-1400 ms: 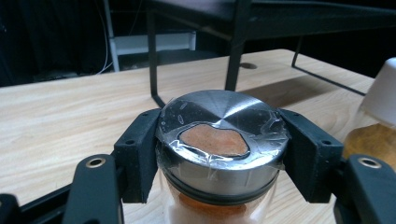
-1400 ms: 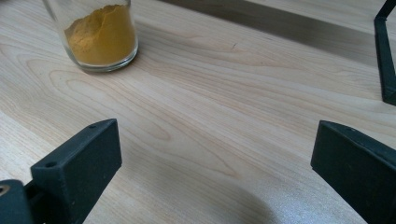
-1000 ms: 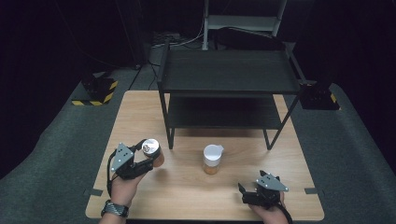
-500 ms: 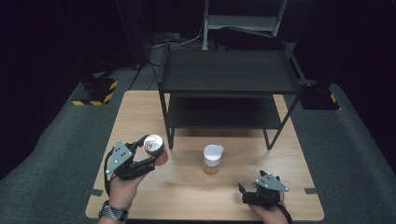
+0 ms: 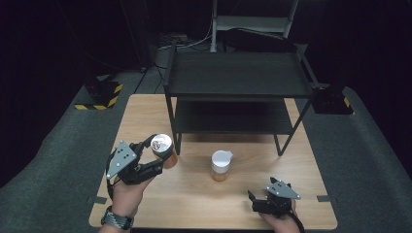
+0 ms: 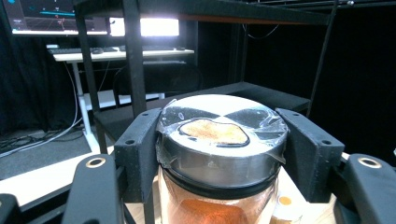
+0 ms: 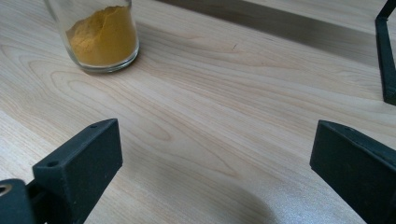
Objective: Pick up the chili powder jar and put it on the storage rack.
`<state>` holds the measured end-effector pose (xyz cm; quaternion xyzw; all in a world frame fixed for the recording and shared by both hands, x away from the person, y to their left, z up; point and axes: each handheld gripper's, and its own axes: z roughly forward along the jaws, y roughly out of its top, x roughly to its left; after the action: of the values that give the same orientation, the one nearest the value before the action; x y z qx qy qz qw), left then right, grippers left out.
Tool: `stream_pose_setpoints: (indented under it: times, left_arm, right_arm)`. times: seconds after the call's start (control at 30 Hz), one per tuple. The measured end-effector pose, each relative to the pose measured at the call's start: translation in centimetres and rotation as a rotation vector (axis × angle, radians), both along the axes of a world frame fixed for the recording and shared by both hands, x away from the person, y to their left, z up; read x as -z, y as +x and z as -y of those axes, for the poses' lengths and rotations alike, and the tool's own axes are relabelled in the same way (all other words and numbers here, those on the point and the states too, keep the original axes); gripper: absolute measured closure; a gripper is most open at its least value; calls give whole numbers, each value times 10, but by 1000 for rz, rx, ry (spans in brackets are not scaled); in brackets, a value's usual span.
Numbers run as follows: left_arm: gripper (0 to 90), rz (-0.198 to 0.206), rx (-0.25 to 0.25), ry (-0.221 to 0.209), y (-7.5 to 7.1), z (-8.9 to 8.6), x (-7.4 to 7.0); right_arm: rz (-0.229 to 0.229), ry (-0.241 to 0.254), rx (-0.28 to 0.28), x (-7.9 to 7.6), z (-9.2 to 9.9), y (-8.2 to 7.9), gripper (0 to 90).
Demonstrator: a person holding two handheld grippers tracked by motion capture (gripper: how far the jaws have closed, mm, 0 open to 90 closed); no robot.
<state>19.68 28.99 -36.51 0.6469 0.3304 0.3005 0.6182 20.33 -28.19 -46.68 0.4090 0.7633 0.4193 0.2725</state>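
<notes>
My left gripper (image 5: 156, 156) is shut on a glass jar of orange powder (image 5: 163, 150) with a silver lid, held lifted above the table's left side. In the left gripper view the jar (image 6: 219, 154) sits between the two black jaws, film wrapped over its lid. A second jar with a white lid (image 5: 220, 165) and yellow powder stands on the table's middle; the right gripper view shows its base (image 7: 100, 37) at the upper left. My right gripper (image 5: 255, 201) rests low near the table's front right edge, its jaws wide apart over bare wood.
A black two-level shelf rack (image 5: 238, 82) stands at the back of the wooden table (image 5: 194, 199); one of its legs (image 5: 171, 126) is just behind the lifted jar. A yellow-and-black striped box (image 5: 99, 94) lies on the floor at the left.
The left gripper has risen with the silver-lidded jar and shifted slightly towards the rack. The right gripper and the white-lidded jar have kept still.
</notes>
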Motion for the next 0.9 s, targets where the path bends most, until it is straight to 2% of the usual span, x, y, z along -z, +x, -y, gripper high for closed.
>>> stream_pose_setpoints:
  times: [0.9]
  left_arm:
    - [349,66,37,-28,9,15,-38]
  right_arm:
    - [-4,8,-3,0,2,1,21]
